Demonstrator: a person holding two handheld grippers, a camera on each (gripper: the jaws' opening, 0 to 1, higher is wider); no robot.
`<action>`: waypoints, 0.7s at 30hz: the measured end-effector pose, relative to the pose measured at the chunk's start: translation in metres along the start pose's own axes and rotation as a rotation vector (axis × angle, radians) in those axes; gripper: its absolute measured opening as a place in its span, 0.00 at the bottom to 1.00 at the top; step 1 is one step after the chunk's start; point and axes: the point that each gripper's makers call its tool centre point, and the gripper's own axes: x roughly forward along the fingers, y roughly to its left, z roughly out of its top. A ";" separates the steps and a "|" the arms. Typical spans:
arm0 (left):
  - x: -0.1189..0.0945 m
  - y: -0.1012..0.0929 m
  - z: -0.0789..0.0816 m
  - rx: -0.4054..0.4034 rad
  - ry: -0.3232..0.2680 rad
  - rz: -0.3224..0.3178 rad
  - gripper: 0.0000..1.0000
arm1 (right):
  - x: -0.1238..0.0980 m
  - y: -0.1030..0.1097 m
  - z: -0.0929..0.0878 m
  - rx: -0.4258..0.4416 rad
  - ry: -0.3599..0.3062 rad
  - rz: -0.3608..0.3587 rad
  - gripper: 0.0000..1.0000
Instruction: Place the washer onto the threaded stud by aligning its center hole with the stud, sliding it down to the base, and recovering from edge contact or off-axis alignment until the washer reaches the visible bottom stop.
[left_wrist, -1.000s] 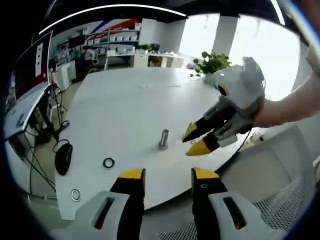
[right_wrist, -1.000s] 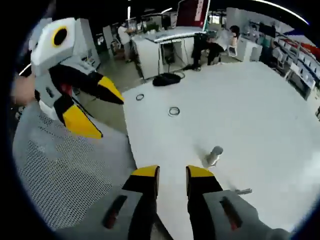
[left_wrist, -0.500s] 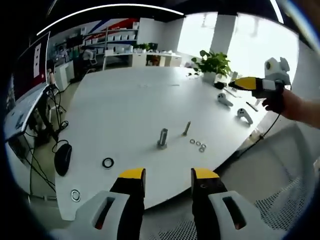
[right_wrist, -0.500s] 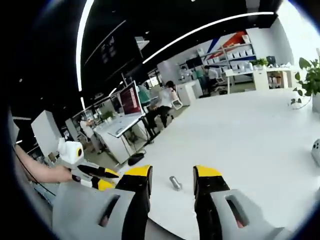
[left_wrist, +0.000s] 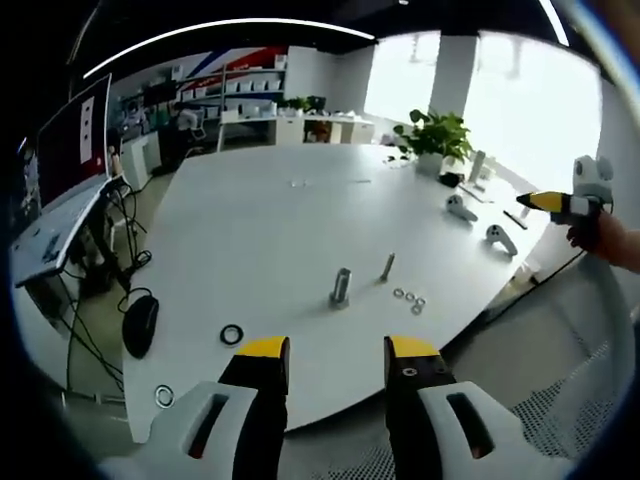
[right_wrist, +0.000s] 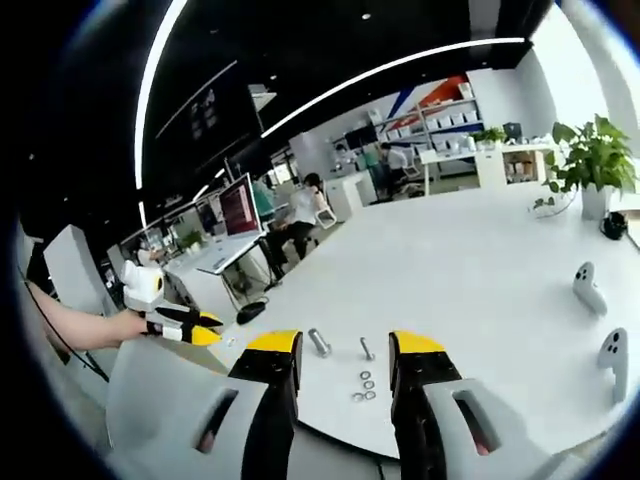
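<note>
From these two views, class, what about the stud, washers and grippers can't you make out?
- Stud threads, left gripper view: too small.
- Washers: centre holes barely resolve.
- Right gripper, left gripper view: too small and end-on to tell open or shut.
- Stud base, right gripper view: too small.

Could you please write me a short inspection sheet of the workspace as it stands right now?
Surface: white table, mostly bare.
Job's things: thin threaded stud upright; three small washers flat beside it, none on the stud.
Clutter: thick bolt upright; black ring and metal ring near the edge; two white controllers.
Grippers: left gripper open, empty; right gripper open, empty; both off the table.
Cables: cables by a black mouse.
Surroundings: potted plant, desks, seated people.
</note>
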 end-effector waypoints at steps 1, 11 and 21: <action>0.000 0.001 -0.001 0.002 0.005 0.002 0.36 | 0.004 0.002 0.000 -0.010 0.002 0.001 0.37; -0.001 0.002 0.000 -0.002 -0.005 0.010 0.36 | 0.010 -0.005 -0.006 -0.082 0.027 -0.045 0.37; -0.001 0.002 0.000 -0.001 -0.003 0.013 0.36 | 0.011 -0.009 -0.037 -0.104 0.149 -0.041 0.38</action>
